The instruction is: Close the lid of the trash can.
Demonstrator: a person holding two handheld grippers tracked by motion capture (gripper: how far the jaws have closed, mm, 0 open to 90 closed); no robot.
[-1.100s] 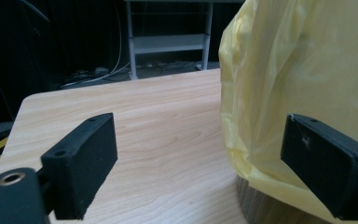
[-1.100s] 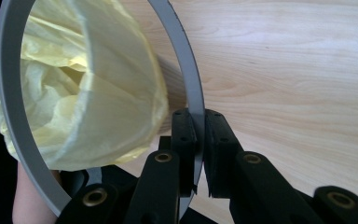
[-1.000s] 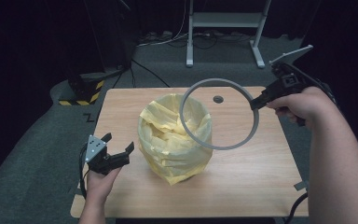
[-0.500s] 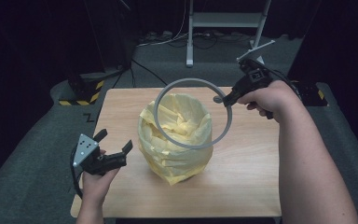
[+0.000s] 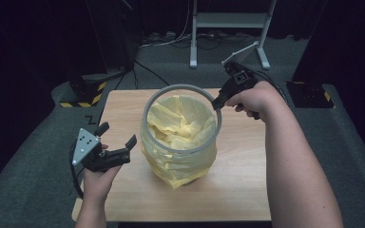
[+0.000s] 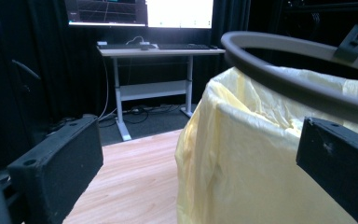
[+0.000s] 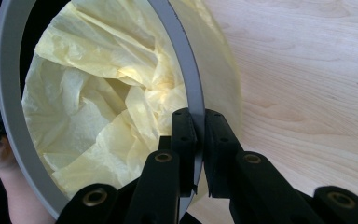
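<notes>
The bag (image 5: 180, 142) stands mid-table (image 5: 247, 190), blocking passage across. A ring (image 5: 171, 90) hovers over the bag's mouth. Bare wood lies all round the bag.

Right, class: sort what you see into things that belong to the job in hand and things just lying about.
In the job: grey ring, gripped by the right claw; yellow bag-lined bin; open left claw.

Lying about: white desk frame, floor cables, keyboard, monitors.
</notes>
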